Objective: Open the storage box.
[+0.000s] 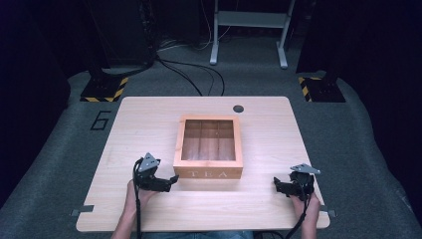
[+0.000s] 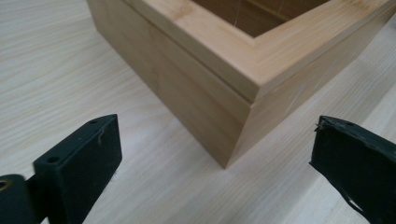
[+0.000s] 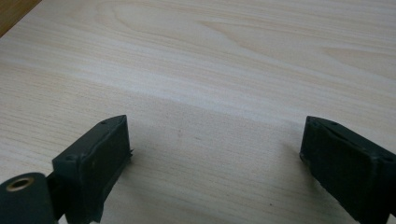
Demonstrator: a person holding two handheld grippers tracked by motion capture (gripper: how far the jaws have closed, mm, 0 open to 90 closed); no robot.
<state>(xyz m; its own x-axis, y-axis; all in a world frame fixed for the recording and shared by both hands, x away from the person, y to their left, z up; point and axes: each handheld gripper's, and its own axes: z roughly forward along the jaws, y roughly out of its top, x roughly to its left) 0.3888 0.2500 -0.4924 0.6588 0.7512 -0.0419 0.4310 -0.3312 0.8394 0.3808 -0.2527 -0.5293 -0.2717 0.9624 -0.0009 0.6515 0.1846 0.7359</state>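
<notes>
Now tea box (image 1: 208, 173) sits just right of L gripper (image 1: 171, 180), jaws spread; R gripper (image 1: 276, 184) also spread, well apart.

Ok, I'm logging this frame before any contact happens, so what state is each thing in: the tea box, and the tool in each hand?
Square bamboo tea box with a glass-paned lid: lid shut, standing flat on the pale wooden table, untouched.
Left tool: open, empty, jaws aimed at the box's near left corner, just short of it.
Right tool: open, empty, low over bare table, apart from the box.
</notes>
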